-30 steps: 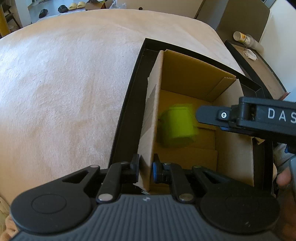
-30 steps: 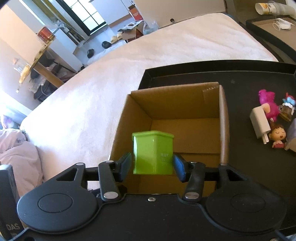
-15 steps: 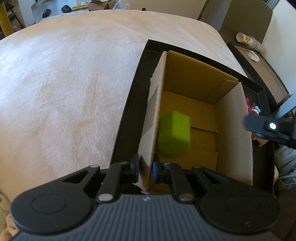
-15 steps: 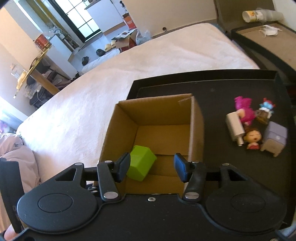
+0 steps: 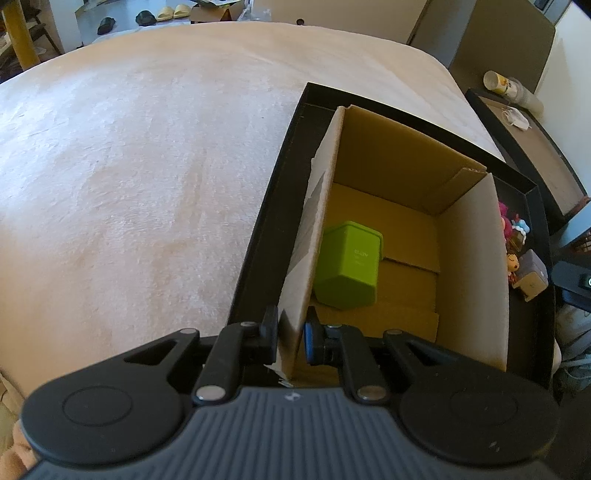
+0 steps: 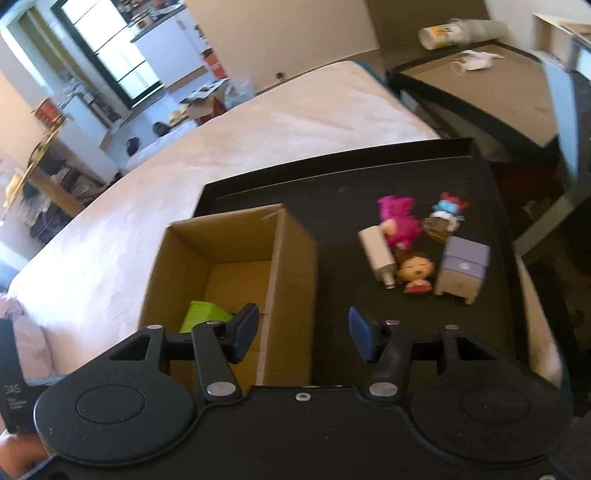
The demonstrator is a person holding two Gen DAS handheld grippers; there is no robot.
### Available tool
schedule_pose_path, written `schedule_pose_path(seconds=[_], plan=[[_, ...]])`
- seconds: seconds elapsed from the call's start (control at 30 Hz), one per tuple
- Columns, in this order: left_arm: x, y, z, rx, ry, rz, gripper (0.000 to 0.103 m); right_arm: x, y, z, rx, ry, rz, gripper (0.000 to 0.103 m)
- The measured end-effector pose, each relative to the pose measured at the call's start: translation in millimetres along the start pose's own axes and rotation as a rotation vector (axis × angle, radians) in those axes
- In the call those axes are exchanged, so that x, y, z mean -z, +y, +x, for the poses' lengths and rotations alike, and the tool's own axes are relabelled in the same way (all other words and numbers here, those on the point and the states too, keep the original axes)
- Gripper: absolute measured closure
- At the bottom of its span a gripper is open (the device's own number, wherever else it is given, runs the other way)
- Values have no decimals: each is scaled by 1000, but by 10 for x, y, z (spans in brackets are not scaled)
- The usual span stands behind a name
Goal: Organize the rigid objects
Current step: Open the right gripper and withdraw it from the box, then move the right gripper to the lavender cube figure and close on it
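An open cardboard box (image 5: 469,254) (image 6: 295,258) stands on a black tray (image 5: 266,221) (image 6: 332,192). A green cube (image 5: 349,269) (image 6: 201,317) lies on the box floor by its left wall. My left gripper (image 5: 291,334) is shut on the box's left wall near its front corner. My right gripper (image 6: 301,334) is open and empty above the box's right wall. On the tray to the right lie a white charger (image 6: 378,256), a pink figure (image 6: 399,221), a doll head (image 6: 415,271), a purple cube (image 6: 463,266) and a small blue-and-red figure (image 6: 445,218).
The tray rests on a beige plush surface (image 5: 129,166). A second black-framed table (image 6: 498,96) with a paper cup (image 6: 439,31) and a mask stands beyond on the right. The toys also show past the box in the left wrist view (image 5: 524,266).
My right gripper let go of the green cube, which dropped into the box, then opened wide, lifted and swung right. My left gripper kept its hold on the box wall.
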State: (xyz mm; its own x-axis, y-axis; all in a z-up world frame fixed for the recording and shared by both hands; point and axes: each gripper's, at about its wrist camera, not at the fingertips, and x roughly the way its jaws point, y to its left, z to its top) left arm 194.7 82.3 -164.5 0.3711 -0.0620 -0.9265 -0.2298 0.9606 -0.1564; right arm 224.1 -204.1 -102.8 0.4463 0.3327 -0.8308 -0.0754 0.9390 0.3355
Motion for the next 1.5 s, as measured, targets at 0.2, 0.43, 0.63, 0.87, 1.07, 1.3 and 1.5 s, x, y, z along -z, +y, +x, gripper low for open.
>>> schedule_pose_path(seconds=[0.2,0.43,0.63,0.87,1.07,1.3,1.5], plan=[[-3,-23,1,-18,-3,-8,91,17,-201,10,101,-22,25,42],[11,-38,3,-43,-12,-9,91,29,-391,89,136,-34,61,41],[12,-79,-9,-65,-17,8,91,18,-654,80,143,-79,109,42],[-2,-107,-17,-81,-19,12,91,-29,-964,219,133,-65,178,42],[-19,-117,-14,-83,-14,13,91,-66,-1105,384,146,-46,210,43],[-41,-108,1,-85,-3,16,91,-99,-1112,530,164,-31,205,43],[-56,-107,23,-79,-1,18,91,-143,-1035,643,245,-22,152,44]])
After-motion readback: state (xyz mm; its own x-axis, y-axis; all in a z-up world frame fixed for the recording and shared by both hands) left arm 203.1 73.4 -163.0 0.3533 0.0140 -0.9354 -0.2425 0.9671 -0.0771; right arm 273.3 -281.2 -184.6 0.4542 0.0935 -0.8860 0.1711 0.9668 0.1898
